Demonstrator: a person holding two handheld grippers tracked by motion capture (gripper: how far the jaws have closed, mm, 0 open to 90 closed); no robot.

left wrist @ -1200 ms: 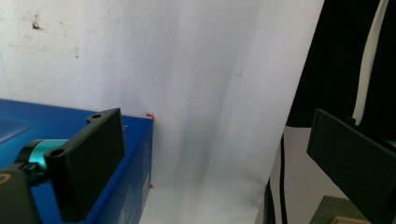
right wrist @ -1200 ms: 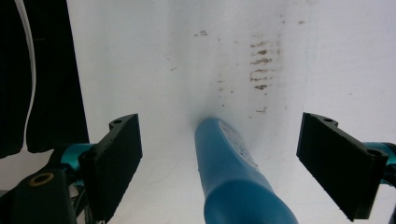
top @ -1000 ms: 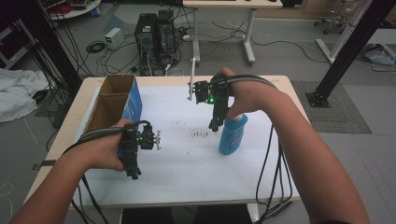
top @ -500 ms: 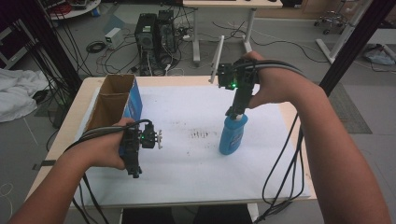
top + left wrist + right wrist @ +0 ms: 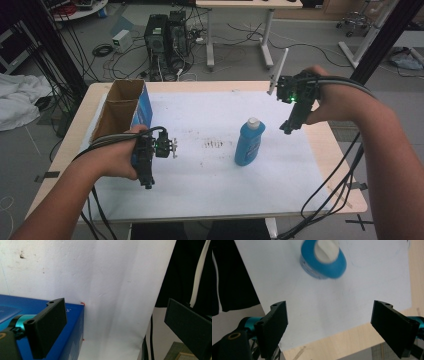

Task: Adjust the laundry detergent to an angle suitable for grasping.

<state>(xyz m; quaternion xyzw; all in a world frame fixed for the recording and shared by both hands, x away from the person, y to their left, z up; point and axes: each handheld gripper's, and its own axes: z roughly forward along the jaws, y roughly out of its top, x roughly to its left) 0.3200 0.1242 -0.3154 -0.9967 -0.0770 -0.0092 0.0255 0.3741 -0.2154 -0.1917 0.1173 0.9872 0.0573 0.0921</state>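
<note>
The right gripper has drawn back from the upright blue bottle, both grippers' jaws spread empty.

Floor: grey, and it's busy with loose black cables snaking everywhere.
Behind the table: a dark computer tower sits on the floor, a small white box just left of it.
Far desk: white legs rising at the top.
Left edge: crumpled white cloth on the floor.
Right: black frame post slanting down.
Table: light wood rim, white sheet on top.
</note>
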